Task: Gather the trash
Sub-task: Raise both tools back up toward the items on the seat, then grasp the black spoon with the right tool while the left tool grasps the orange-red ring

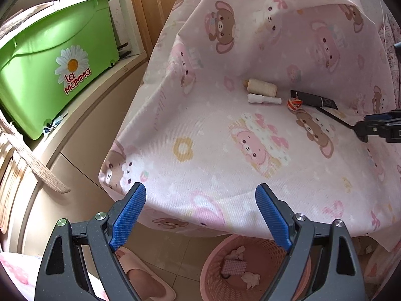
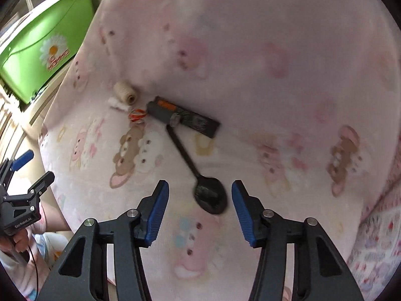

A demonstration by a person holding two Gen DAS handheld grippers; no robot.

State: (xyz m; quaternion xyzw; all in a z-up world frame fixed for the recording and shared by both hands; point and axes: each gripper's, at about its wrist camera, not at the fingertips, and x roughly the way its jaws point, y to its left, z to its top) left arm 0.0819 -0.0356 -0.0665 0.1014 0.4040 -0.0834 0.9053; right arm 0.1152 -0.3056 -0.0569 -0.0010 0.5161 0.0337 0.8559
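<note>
Several bits of trash lie on a pink cartoon-print sheet (image 1: 200, 135): a cream thread spool (image 1: 262, 87), a white paper roll (image 1: 264, 99), an orange-and-white scrap (image 1: 295, 104), a black flat wrapper (image 1: 313, 99) and a black plastic spoon (image 2: 198, 170). My left gripper (image 1: 200, 215) is open and empty above the sheet's near edge, over a pink basket (image 1: 250, 271) on the floor that holds some scraps. My right gripper (image 2: 199, 209) is open, its fingers on either side of the spoon's bowl (image 2: 210, 197), just above it. The right gripper also shows in the left wrist view (image 1: 363, 130).
A green tub (image 1: 50, 70) marked with a daisy stands on a beige ledge at the left. A pink slipper (image 1: 145, 278) lies on the tiled floor beside the basket. A wooden panel (image 1: 147, 10) rises behind the sheet. The left gripper and hand show in the right wrist view (image 2: 25, 175).
</note>
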